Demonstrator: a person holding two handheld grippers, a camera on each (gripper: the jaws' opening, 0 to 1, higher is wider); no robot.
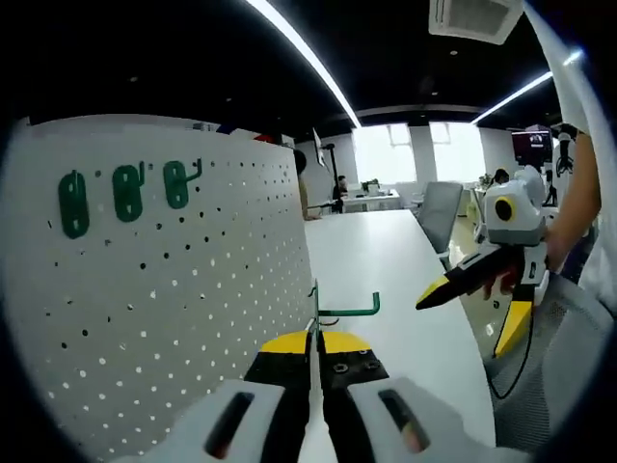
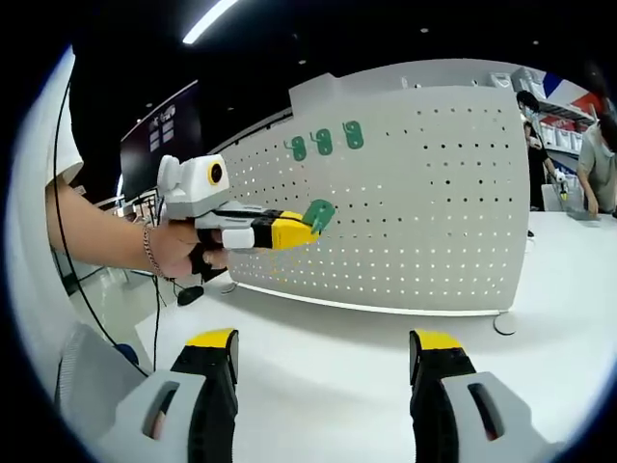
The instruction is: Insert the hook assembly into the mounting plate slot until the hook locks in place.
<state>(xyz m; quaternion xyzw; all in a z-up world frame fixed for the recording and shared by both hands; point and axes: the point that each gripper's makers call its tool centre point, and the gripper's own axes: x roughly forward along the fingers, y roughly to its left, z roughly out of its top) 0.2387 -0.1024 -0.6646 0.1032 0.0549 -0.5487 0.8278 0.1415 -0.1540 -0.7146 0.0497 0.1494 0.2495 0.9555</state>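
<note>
Low in the left gripper view, the left tongs pinch the green hook, ready for the pegboard. Right tongs wait wide open, holding nothing.

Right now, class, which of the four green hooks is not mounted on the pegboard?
The green hook clamped in the left gripper, held off the pegboard. The other three hooks hang in a row on it.

the pegboard looks like matt white sheet, smooth between its holes. the green hooks have a soft plastic-like sheen. the table top is smooth, lightly glossy white. the left gripper shell looks like hard plastic.
</note>
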